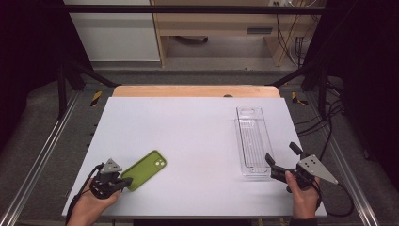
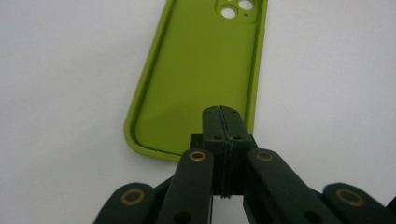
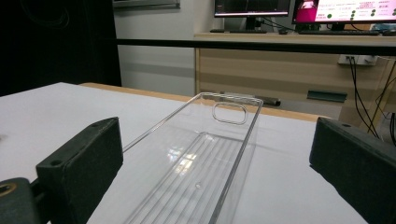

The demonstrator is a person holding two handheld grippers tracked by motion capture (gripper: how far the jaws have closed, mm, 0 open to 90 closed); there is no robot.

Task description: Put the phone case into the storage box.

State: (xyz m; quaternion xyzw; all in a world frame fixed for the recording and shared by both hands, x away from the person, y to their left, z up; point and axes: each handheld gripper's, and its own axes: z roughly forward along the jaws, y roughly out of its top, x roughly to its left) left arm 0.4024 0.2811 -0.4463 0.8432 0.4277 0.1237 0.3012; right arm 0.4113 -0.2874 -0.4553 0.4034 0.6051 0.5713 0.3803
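**Case gripped, tray waiting**

Near the table's front-left corner, my left gripper [image 2: 223,114] has its fingers closed on the near rim of the green phone case [image 1: 145,169], which lies flat, not yet lifted. By the front-right edge, my right gripper [image 1: 281,162] holds its fingers spread wide, empty, at the clear tray's [image 1: 254,136] near end. I judge the move into the tray remains.
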